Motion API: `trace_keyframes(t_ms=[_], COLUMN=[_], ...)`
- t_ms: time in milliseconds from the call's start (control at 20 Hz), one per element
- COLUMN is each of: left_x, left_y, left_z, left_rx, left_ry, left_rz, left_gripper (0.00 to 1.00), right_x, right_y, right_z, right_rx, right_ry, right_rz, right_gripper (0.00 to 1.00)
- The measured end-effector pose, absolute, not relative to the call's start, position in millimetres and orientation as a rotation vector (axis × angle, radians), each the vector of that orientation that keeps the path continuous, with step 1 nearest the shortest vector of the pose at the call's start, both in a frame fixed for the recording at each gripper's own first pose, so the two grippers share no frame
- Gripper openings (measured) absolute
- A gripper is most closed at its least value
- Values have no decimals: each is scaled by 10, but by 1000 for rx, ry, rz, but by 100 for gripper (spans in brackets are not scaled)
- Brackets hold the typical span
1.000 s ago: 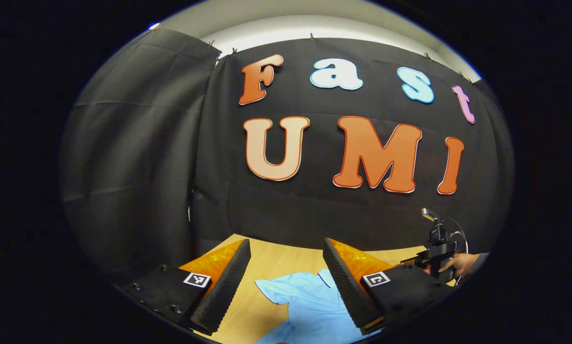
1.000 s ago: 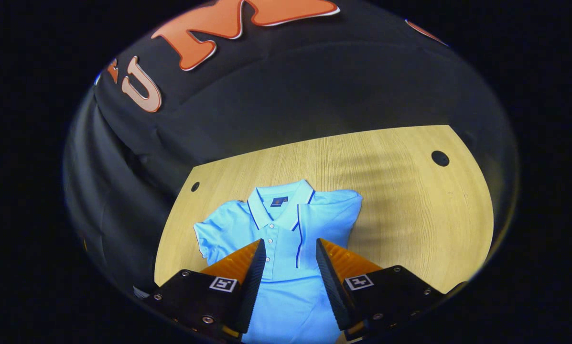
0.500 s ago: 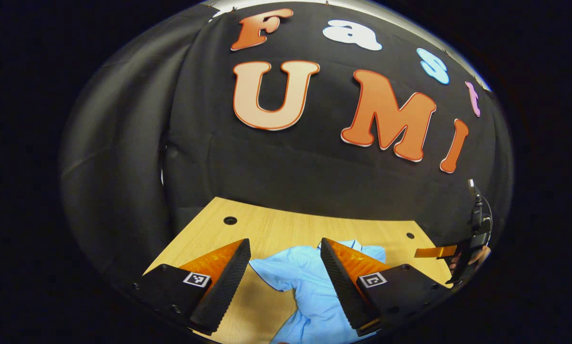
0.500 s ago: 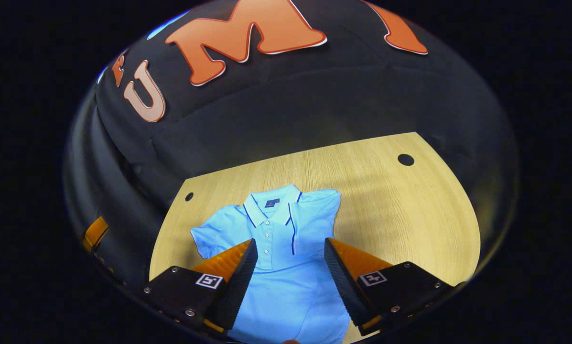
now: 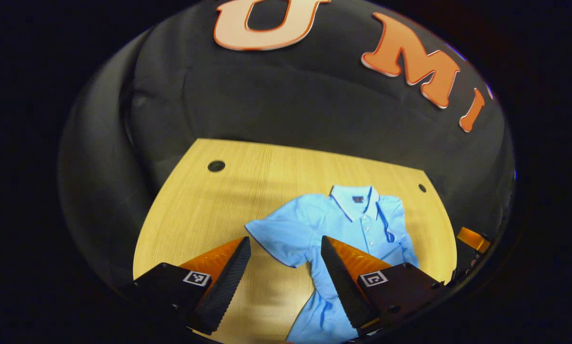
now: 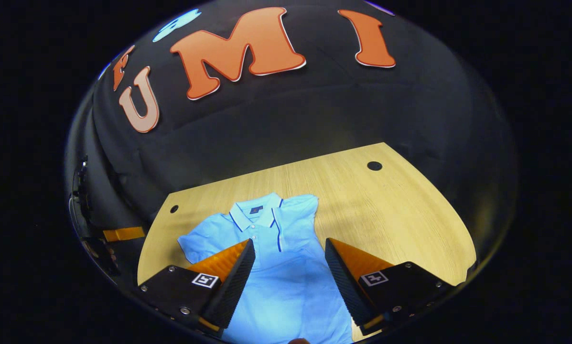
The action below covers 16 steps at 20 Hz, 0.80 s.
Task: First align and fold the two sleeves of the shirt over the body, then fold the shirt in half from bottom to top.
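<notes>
Light from above falls brightly on the table [image 6: 391, 210] and shirt [image 6: 286, 267]; the surroundings stay dim, and the fisheye lens bends every edge, blurring slightly.

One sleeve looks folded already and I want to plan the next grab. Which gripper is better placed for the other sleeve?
Left. The left gripper is open with the spread sleeve between its fingers; the right gripper hangs over the shirt body.

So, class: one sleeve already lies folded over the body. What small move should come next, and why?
Probably lower the left gripper onto the spread sleeve of the light blue polo shirt on the wooden table. That sleeve still lies flat outward, right ahead of the open jaws, and neither gripper holds anything.
</notes>
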<state>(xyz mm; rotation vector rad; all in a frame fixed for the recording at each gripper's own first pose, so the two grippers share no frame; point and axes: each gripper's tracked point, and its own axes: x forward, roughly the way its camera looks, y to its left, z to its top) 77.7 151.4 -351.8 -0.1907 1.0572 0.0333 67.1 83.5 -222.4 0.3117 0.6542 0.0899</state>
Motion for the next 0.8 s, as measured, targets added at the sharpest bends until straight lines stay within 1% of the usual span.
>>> trace_keyframes(t_ms=[100,150,200,300,500,700,800], left_x=[787,809,815,847,927,880,886], left_y=[1575,1616,1639,1694,1706,1626,1627], left_z=[-3772,-3897,-4044,-4258,-4617,-4938,-5049], left_rx=[-194,-191,-193,-197,-193,-222,-214], left_ry=[1141,1173,1216,1286,1369,1461,1482], left_rz=[50,62,76,101,122,137,150], left_gripper=[98,99,98,98,96,98,98], right_x=[517,468,422,316,153,18,-28], right_y=[783,766,732,673,669,675,663], right_z=[-2247,-2257,-2261,-2298,-2362,-2356,-2376], right_rx=[303,293,284,275,279,276,279], right_ry=[660,659,652,651,657,661,665], right_rz=[72,60,53,32,18,19,15], right_gripper=[93,93,93,92,93,93,93])
